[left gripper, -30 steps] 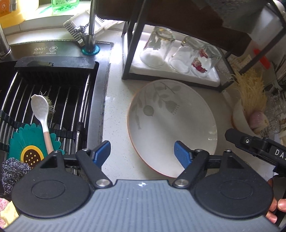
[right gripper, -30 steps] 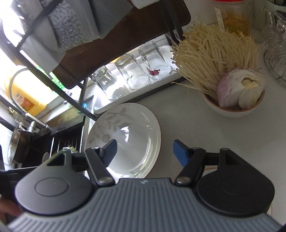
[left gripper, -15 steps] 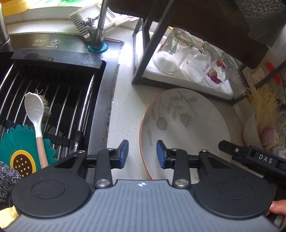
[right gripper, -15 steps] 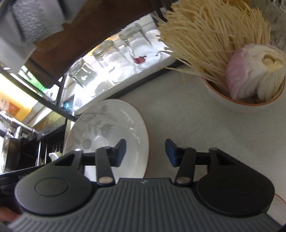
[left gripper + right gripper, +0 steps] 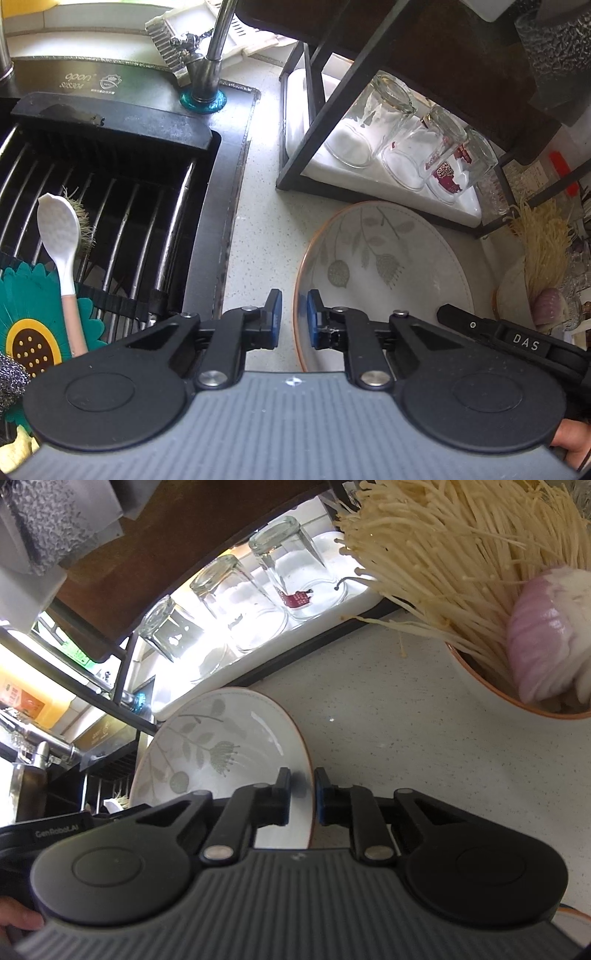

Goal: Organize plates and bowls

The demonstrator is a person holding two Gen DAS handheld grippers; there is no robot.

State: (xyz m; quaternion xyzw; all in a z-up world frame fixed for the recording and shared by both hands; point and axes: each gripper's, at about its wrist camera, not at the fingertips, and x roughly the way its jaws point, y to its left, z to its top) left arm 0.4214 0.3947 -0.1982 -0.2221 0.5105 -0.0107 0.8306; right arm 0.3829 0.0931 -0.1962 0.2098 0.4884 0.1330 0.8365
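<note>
A white plate with grey leaf print and an orange rim lies on the counter in front of the glass rack; it also shows in the right wrist view. My left gripper is closed on the plate's left rim, one blue pad on each side. My right gripper is closed on the plate's right rim. The right gripper's body shows at the plate's right side in the left wrist view.
A sink with a wire rack, a white spoon and a flower mat lies left. A black rack holds three upturned glasses behind the plate. A bowl of enoki mushrooms and onion stands right.
Both grippers moved in on the plate and closed from wide open onto its opposite rims. The plate now looks tilted in the right wrist view.
</note>
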